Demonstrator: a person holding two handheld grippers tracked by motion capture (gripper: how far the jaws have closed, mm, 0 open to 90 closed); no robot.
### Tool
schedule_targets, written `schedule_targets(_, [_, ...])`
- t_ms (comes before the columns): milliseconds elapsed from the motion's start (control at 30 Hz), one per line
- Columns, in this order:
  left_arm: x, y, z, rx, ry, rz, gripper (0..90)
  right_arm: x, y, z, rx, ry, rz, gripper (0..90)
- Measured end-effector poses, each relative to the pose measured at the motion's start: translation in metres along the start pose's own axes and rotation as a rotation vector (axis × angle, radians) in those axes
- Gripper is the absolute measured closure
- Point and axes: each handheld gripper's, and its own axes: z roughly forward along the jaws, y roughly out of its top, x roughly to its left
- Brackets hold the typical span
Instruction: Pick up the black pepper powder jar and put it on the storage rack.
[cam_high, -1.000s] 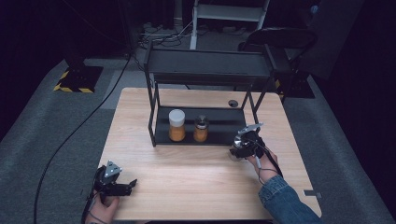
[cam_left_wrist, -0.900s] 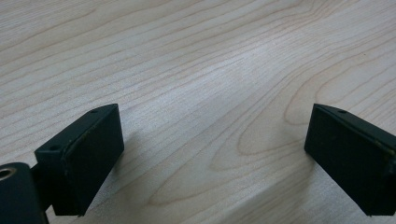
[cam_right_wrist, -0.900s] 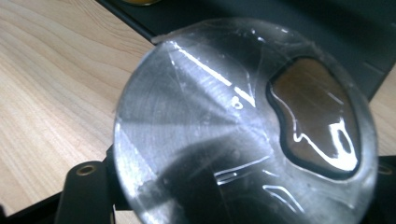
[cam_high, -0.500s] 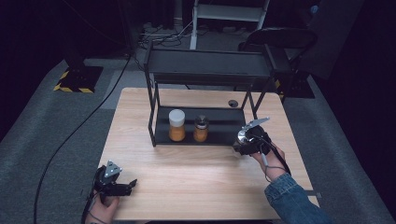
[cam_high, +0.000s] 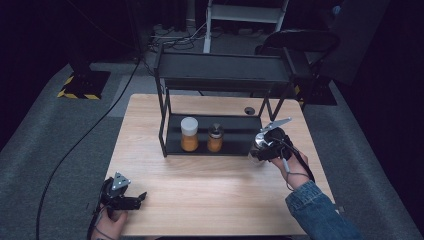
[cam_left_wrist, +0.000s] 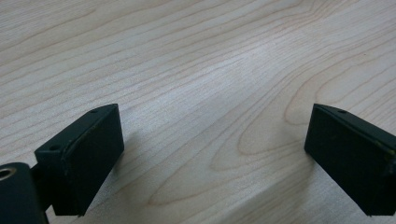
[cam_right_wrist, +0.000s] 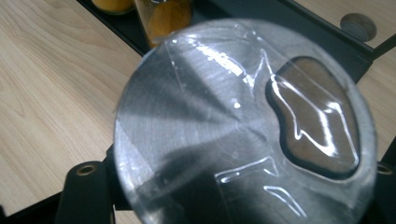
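Jar (cam_right_wrist: 243, 126) sits clamped in the right gripper (cam_high: 265, 145), mid-right of the high view, just off the rack's (cam_high: 225, 75) lower right corner and, judging by the shadow, lifted a bit off the table (cam_high: 210, 185). In the right gripper view its metal lid takes up most of the frame, w/ a dark shaker window at right and clear tape or film over the top. Jaws closed in on the jar's sides, mostly hidden under the lid.

Handling, as a guess: small glass body w/ metal cap, so stiff, fairly light, but fragile if knocked on the rack's bars. Smooth glass plus glossy film = slippery; best hold is round the body below the lid rim, not on the cap, which could turn or pop. Keep it upright, contents can't be seen.

Outward: two jars on the rack's bottom shelf, centre of the high view, a white-cap jar (cam_high: 189, 134) and a dark-cap jar (cam_high: 215, 137), both w/ orange powder, near each other but apart. Free shelf to their right, nearest the held jar.

Left gripper (cam_high: 120, 192) at lower left of the high view, resting low on the table; in the left gripper view its jaws stand wide apart w/ bare wood between, nothing held.
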Motion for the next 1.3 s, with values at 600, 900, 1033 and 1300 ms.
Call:
schedule_targets(600, [0.0, 0.0, 0.0, 0.0, 0.0, 0.0, 4.8, 0.002, 0.031, -0.007, -0.011, 0.003, -0.028, 30.8])
schedule_targets(900, [0.0, 0.0, 0.0, 0.0, 0.0, 0.0, 4.8, 0.0, 0.045, 0.001, -0.009, 0.007, -0.032, 30.8])
schedule_targets(1033, [0.0, 0.0, 0.0, -0.001, 0.0, 0.0, 4.8, -0.001, 0.05, 0.008, -0.006, 0.01, -0.035, 30.8])
schedule_targets(1300, [0.0, 0.0, 0.0, 0.0, 0.0, 0.0, 4.7, -0.004, 0.061, 0.025, 0.0, 0.011, -0.034, 30.8])
